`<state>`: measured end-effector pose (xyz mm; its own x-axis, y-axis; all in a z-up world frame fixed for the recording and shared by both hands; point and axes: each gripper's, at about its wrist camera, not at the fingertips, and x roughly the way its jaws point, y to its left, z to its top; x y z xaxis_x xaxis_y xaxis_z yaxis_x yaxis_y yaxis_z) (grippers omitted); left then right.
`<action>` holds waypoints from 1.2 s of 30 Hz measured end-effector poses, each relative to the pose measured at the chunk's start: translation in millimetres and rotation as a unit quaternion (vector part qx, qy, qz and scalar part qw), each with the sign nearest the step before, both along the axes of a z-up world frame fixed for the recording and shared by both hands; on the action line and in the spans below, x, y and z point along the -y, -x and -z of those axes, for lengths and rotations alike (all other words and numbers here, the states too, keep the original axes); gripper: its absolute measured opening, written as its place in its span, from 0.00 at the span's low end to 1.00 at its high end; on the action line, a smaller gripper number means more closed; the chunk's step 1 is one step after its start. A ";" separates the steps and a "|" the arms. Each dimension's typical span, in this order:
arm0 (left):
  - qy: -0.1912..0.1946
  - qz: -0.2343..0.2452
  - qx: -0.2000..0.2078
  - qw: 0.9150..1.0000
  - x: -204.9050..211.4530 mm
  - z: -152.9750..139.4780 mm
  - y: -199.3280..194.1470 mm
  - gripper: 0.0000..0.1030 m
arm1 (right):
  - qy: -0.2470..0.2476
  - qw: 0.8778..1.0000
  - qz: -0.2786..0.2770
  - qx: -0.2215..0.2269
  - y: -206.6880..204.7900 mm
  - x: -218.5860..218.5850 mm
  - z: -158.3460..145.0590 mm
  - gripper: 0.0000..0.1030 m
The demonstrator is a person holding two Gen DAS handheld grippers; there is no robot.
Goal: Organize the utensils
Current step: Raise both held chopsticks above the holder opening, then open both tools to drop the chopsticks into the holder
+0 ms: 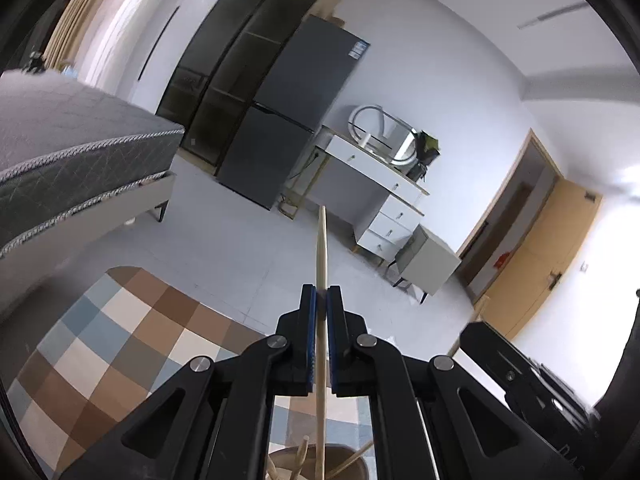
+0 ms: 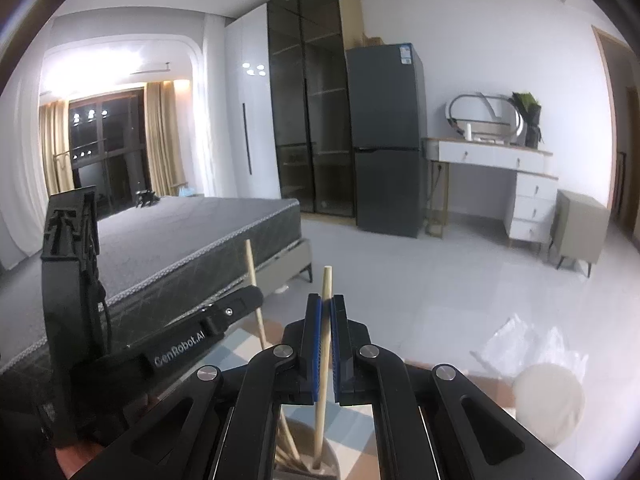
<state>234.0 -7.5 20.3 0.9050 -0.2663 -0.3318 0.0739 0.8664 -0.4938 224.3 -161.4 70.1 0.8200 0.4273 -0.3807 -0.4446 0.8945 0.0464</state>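
Note:
My left gripper (image 1: 322, 294) is shut on a long pale wooden utensil handle (image 1: 322, 240) that runs up past the fingertips and down into a round brownish holder (image 1: 340, 462) below, where other wooden utensils stand. My right gripper (image 2: 326, 302) is shut on another wooden stick handle (image 2: 325, 312), whose lower end stands in the same kind of holder (image 2: 324, 468) with several wooden utensils. In the right wrist view the left gripper's black body (image 2: 188, 340) sits to the left, with its wooden handle (image 2: 254, 284) rising beside it.
A checkered rug (image 1: 120, 344) lies under the holder. A grey bed (image 2: 168, 248) is at left, a dark fridge (image 2: 386, 140) and a white dressing table (image 2: 496, 160) stand behind. A round beige stool (image 2: 548, 400) and clear plastic wrap (image 2: 524, 344) lie at right.

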 end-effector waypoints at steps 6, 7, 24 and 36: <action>-0.032 0.007 0.015 0.999 7.1 -2.5 16.2 0.01 | -0.015 1.000 -0.006 -0.018 1.2 11.9 13.6 0.04; -0.035 0.012 0.013 0.999 7.6 -4.3 15.7 0.01 | -0.015 1.000 -0.006 -0.021 3.2 12.4 16.5 0.04; -0.089 0.074 0.002 0.993 15.9 -11.2 35.7 0.01 | -0.024 0.997 -0.014 -0.077 23.6 26.0 38.2 0.06; -0.116 0.164 -0.044 0.979 29.7 -5.1 37.0 0.01 | -0.095 0.992 0.014 -0.076 6.9 44.1 6.0 0.32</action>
